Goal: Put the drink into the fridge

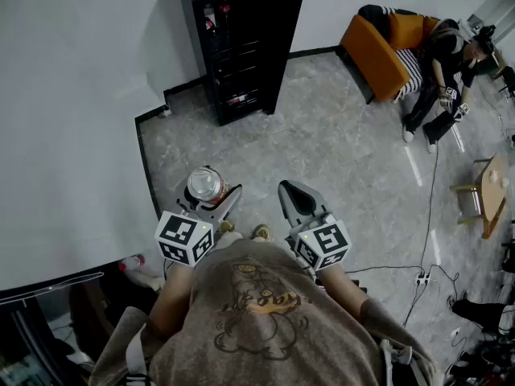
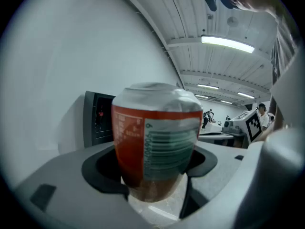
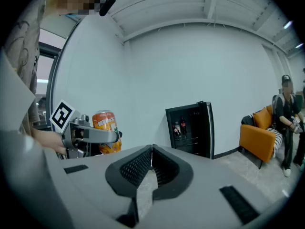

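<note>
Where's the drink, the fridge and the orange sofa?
drink (image 2: 157,142): left gripper view, on its striped label.
fridge (image 1: 241,55): head view, on its dark front.
orange sofa (image 1: 372,51): head view, on its near side panel.

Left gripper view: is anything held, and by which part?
The left gripper clamps the orange drink by the sides of its body. The right gripper is shut on nothing.

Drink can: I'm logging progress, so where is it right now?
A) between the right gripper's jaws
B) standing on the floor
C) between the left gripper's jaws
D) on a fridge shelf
C: the drink can sits clamped between the jaws of the left gripper, while the right gripper has its jaws together with nothing between them.
</note>
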Action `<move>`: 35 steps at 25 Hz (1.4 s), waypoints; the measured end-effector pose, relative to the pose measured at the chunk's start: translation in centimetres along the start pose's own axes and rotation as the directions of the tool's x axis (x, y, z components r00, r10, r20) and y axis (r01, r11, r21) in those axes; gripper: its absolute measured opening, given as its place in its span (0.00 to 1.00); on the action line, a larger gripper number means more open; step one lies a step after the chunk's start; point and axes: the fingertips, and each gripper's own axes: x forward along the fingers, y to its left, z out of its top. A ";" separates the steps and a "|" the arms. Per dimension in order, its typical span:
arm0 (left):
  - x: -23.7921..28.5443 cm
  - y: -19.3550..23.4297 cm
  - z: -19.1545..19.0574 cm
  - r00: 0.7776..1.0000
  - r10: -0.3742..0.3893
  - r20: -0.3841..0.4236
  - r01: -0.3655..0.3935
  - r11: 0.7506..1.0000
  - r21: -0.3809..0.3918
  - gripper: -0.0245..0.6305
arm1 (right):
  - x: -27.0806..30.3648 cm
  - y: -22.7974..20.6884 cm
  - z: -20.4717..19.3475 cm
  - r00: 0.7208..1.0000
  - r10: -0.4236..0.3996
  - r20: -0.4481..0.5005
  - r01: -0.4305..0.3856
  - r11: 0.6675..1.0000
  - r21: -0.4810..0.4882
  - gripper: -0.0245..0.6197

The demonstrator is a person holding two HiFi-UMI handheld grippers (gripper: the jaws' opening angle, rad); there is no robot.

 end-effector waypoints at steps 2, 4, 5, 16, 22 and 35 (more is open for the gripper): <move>0.4 -0.2 0.0 1.000 -0.003 0.004 0.003 1.000 -0.001 0.57 | 0.0 -0.2 0.0 1.000 0.005 -0.001 -0.005 1.000 -0.003 0.07; 0.7 -0.5 0.0 1.000 -0.006 0.006 0.006 1.000 -0.001 0.57 | 0.0 -0.4 -0.1 1.000 0.010 -0.001 -0.010 1.000 -0.006 0.07; 0.8 -0.6 -0.1 1.000 -0.007 0.006 0.007 1.000 -0.001 0.57 | 0.0 -0.5 -0.2 1.000 0.012 -0.001 -0.012 1.000 -0.008 0.07; 1.8 -2.5 -0.8 1.000 0.023 0.017 -0.023 1.000 -0.004 0.57 | -1.7 -1.5 -0.6 0.996 0.083 0.009 -0.083 0.997 -0.001 0.07; 3.5 -2.5 -1.1 0.999 0.045 0.028 -0.045 0.999 0.011 0.57 | -1.5 -3.0 -1.5 0.994 0.105 -0.002 -0.105 0.994 -0.002 0.07; 9.9 -0.7 1.5 1.000 0.003 0.027 -0.003 1.000 0.021 0.57 | 1.2 -8.4 -0.7 0.998 0.065 -0.009 -0.065 0.998 0.017 0.07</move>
